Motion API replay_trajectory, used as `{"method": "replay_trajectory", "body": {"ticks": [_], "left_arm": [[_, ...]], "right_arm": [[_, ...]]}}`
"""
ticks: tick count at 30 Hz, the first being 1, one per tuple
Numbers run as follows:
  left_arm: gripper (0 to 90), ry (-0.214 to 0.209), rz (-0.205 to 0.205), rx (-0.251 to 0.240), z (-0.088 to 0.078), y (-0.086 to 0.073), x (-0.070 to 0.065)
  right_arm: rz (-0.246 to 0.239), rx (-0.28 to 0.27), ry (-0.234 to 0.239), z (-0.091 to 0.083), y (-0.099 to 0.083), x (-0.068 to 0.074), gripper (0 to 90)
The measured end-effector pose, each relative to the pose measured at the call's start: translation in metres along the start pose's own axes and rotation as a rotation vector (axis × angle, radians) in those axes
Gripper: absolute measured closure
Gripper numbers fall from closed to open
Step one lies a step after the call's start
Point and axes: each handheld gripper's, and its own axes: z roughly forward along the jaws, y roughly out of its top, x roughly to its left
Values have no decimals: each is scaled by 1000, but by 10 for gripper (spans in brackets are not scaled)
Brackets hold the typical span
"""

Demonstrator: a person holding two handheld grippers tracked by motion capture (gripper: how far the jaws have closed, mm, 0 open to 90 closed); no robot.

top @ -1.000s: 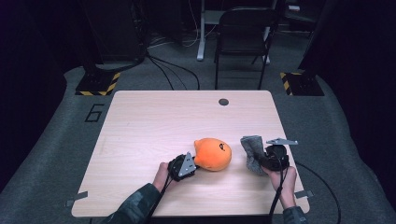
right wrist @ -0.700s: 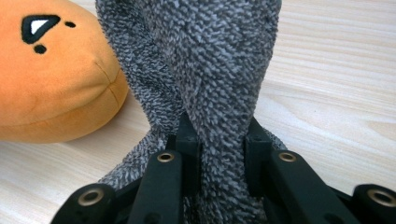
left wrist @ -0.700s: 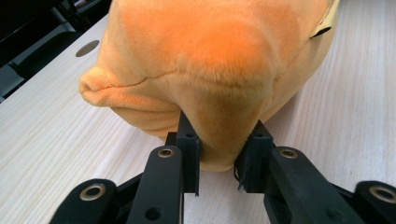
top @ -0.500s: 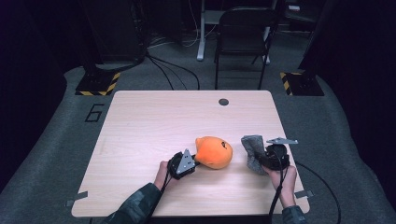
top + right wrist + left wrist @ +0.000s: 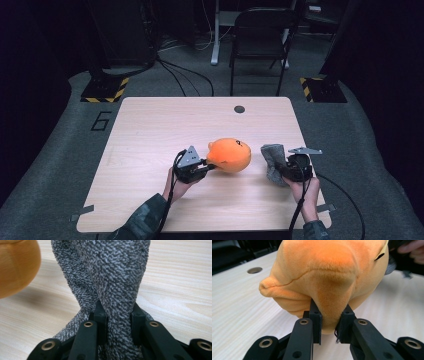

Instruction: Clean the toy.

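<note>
Both grasps are made — left claw (image 5: 204, 165) pinches the orange plush toy (image 5: 230, 155), right claw (image 5: 281, 170) clamps the grey towel (image 5: 272, 159); wiping or moving remains.

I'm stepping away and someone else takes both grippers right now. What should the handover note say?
Left gripper: shut on a fold of the orange plush toy, which hangs over the table near its front middle.
Right gripper: shut on the grey fuzzy cloth, bunched just right of the toy, apart from it.
Done: both things gripped.
Left: probably bringing cloth and toy together, perhaps to wipe or wrap it; nothing shows that begun. Keep both grips firm.
</note>
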Motion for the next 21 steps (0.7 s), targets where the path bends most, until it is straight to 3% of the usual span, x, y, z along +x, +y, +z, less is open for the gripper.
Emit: {"method": "replay_trajectory", "body": {"ticks": [6,13,16,21], "left_arm": [[772,-76,-80,38,-3,7,0],[768,-102,-142,98,4,5,-2],[767,-104,-153,112,8,3,-2],[766,-103,-151,141,14,-1,-4]], "right_arm": [[-21,-11,-6,-6,3,2,740],[-52,-69,20,-25,17,17,744],[-70,-90,58,-32,26,32,744],[-139,-109,123,-34,44,74,743]]}}
